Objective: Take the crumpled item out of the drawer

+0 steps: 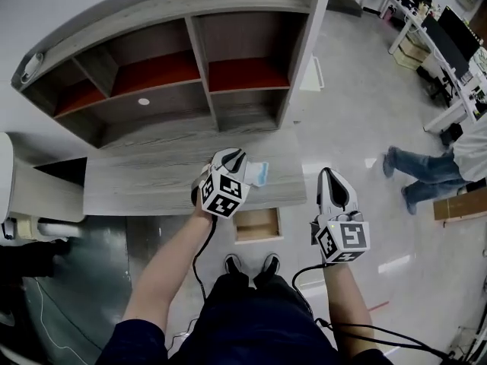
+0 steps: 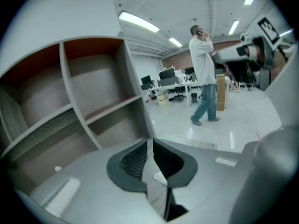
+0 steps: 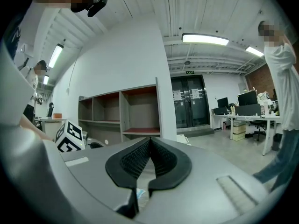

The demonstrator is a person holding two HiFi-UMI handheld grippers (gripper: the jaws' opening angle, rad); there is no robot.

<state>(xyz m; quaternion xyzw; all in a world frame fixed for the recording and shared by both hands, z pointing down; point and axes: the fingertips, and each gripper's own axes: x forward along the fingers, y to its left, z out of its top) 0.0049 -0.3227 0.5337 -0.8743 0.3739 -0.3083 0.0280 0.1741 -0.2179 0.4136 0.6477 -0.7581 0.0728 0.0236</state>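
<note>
The crumpled item (image 1: 259,174), a pale blue and white wad, lies on the grey desk top (image 1: 144,181) near its front edge. My left gripper (image 1: 234,155) hovers just left of it, shut, with nothing visible between the pads; a white scrap (image 2: 159,176) shows below the jaws. The small wooden drawer (image 1: 257,224) stands pulled out under the desk front, and its inside looks bare. My right gripper (image 1: 332,178) is shut and empty, held over the floor to the right of the desk. In the right gripper view the left gripper's marker cube (image 3: 70,136) shows at the left.
A wooden shelf unit (image 1: 190,67) with red-backed compartments stands at the back of the desk. A person (image 1: 434,169) stands on the floor at the right, near a cardboard box (image 1: 459,204). Office desks (image 1: 426,21) fill the far right. My feet (image 1: 251,265) are below the drawer.
</note>
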